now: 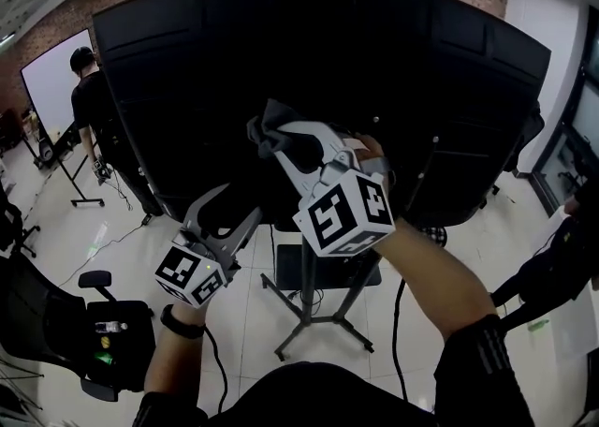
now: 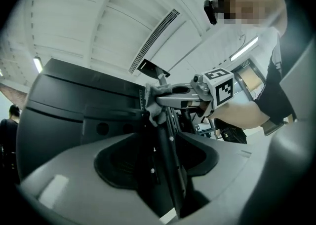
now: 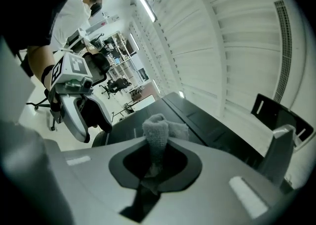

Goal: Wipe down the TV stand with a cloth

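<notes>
Item: your right tongs (image 1: pixel 281 141) clamped on the grey cloth (image 1: pixel 268 125), pressed to the TV stand (image 1: pixel 307 289) just ahead; your left tongs (image 1: pixel 239 203) apart, empty, lower down; hazard: hard rubbing could tug the thinly pinched cloth free.

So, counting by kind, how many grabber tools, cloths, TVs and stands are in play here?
Grippers: 2, the left gripper and the right gripper
Cloth: 1
TV: 1
Stand: 1
Total: 5
</notes>
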Motion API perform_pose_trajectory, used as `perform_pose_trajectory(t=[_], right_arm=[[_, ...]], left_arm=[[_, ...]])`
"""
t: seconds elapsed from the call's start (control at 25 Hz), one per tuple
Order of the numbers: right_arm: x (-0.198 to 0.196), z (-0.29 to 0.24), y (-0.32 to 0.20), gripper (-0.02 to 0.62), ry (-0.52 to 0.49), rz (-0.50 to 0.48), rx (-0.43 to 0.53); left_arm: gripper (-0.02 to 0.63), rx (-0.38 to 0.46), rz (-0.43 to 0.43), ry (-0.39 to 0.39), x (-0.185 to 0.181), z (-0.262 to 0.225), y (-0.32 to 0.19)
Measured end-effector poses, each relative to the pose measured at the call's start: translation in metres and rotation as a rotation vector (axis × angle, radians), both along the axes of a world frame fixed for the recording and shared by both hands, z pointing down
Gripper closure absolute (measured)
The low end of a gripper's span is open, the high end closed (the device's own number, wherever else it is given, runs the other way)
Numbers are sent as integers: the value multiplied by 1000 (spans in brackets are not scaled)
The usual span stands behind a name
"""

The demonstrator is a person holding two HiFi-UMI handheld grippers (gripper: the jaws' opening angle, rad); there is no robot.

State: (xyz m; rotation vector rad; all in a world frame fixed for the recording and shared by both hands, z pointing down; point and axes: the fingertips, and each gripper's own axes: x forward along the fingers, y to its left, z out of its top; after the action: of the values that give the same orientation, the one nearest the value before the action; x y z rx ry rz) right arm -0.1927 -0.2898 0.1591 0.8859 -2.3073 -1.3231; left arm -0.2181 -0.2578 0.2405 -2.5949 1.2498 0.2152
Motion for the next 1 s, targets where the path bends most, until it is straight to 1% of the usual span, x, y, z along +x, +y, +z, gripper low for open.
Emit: perform_pose_trajectory(t=[0.12, 0.28, 0.4, 0.48, 0.64, 0.72, 0.8, 1.0], right_arm=[[-48, 0, -6, 572, 39, 10, 27], [-100, 4, -20, 572, 133, 65, 81], [-127, 10, -36, 572, 218, 125, 112], [-139, 15, -47, 572, 278, 165, 143], [-152, 24, -60, 572, 401, 242, 218], [-150, 25, -65, 572, 447, 287, 256], [-141, 30, -74, 572, 483, 323, 259], [-109, 32, -81, 572, 521, 394, 255]], left_arm=[[353, 3, -11, -8, -32, 0, 1], [353, 9, -15, -5, -65, 1, 3], [353, 4, -17, 6, -85, 5, 3], [353, -3, -10, 14, -93, 11, 1], [353, -11, 15, 24, -104, 22, 1], [353, -20, 28, 32, -104, 20, 2], [353, -25, 43, 39, -101, 19, 2], [353, -21, 96, 46, -88, 21, -3]])
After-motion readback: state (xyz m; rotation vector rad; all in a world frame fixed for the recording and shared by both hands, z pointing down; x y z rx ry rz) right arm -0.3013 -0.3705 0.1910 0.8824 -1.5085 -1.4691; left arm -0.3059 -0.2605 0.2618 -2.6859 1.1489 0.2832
